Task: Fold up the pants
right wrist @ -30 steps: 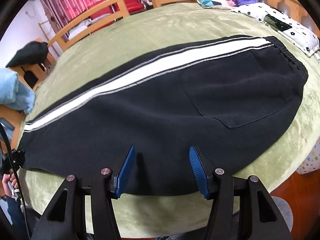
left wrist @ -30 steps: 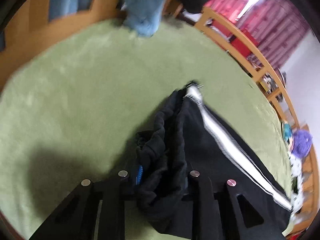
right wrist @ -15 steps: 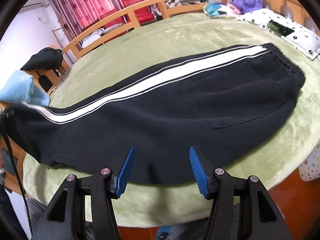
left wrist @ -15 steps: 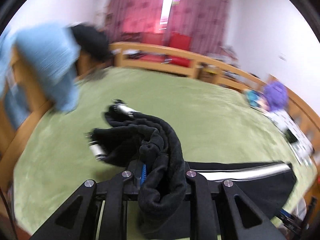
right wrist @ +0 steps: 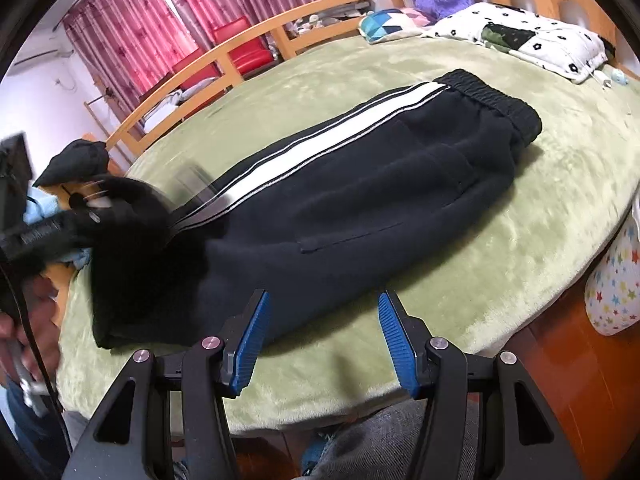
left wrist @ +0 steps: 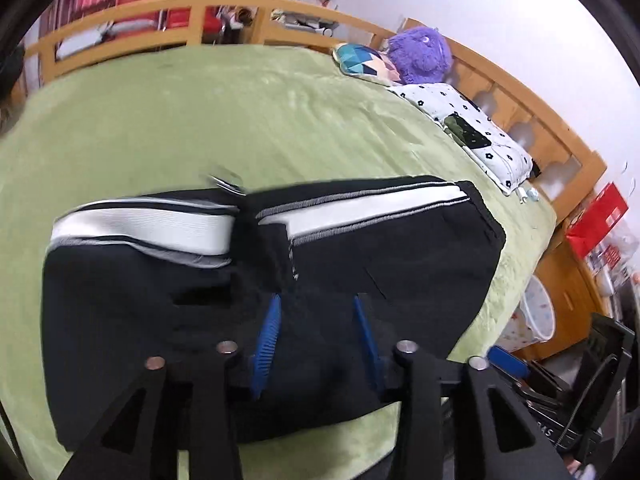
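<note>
Black fleece pants (right wrist: 360,184) with a white side stripe lie on the green plush blanket (left wrist: 240,120) covering the wood-framed bed, along its near edge. The leg end is doubled back over the upper part, so in the left wrist view two lengths of stripe sit almost end to end, and the elastic waistband points toward the headboard end. The left gripper (left wrist: 316,336) hovers over the folded fabric; its jaws have just been opening, the blue pads stand apart, and nothing is pinched between them. The right gripper (right wrist: 322,340) hangs over the near edge of the bed with its jaws spread and empty. At the headboard end rest a purple plush toy (left wrist: 420,54) and a white flower-print pillow (left wrist: 472,136).
</note>
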The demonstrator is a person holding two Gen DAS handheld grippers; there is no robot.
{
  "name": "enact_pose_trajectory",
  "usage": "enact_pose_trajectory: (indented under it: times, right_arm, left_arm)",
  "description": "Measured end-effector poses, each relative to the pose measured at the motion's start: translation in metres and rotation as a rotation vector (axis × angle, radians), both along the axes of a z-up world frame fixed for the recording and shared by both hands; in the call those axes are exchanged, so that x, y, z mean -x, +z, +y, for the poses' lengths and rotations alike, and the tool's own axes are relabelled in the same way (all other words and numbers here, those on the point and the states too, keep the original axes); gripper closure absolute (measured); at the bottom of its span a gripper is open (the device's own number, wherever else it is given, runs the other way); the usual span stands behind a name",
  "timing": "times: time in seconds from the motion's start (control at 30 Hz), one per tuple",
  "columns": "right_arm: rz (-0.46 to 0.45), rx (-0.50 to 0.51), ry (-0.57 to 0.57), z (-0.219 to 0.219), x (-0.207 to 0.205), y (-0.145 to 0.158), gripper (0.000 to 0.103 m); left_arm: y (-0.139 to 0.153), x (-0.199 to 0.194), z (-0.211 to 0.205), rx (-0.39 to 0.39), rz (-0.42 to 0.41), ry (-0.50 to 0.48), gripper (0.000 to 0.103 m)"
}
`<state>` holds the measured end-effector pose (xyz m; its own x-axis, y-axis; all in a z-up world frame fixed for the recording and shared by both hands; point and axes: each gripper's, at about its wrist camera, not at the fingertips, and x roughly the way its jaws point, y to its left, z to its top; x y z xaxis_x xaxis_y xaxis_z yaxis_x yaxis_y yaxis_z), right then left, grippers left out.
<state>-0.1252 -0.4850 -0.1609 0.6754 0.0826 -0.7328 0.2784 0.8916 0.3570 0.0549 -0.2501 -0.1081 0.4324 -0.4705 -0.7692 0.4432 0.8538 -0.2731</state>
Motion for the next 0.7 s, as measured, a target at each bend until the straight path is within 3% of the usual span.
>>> enact_pose_trajectory:
  times: [0.07,0.17,0.27,0.4,0.53,0.57,0.63,0.7]
  right_arm:
    - [-0.002,0.003,0.039,0.006,-0.007,-0.001,0.047]
    - [-0.013,-0.013,0.091,0.015,-0.022,-0.003,0.047]
    - [-0.041,-0.072,0.156,0.031,-0.048,-0.004,0.047]
    - [-0.050,-0.150,0.266,0.070,-0.094,-0.012,0.047]
    - [-0.015,-0.201,0.308,0.099,-0.129,-0.028,0.048]
    - [-0.011,-0.176,0.300,0.106,-0.136,-0.032,0.050]
    - [0.013,-0.101,0.312,0.120,-0.145,-0.036,0.086]
    - [0.003,-0.004,0.346,0.133,-0.146,-0.033,0.089]
  left_arm:
    - [0.004,0.003,0.021,0.019,-0.021,0.035,0.038]
    - [0.011,0.004,0.062,0.003,-0.051,0.131,0.034]
    - [0.002,0.002,0.102,-0.067,-0.039,0.254,0.032]
    - [-0.024,0.007,0.149,-0.148,0.009,0.378,0.032]
    - [-0.050,0.008,0.176,-0.147,0.088,0.450,0.032]
    - [-0.056,0.010,0.181,-0.142,0.111,0.460,0.032]
    - [-0.063,0.010,0.187,-0.131,0.131,0.468,0.032]
    - [-0.066,0.011,0.190,-0.119,0.139,0.467,0.032]
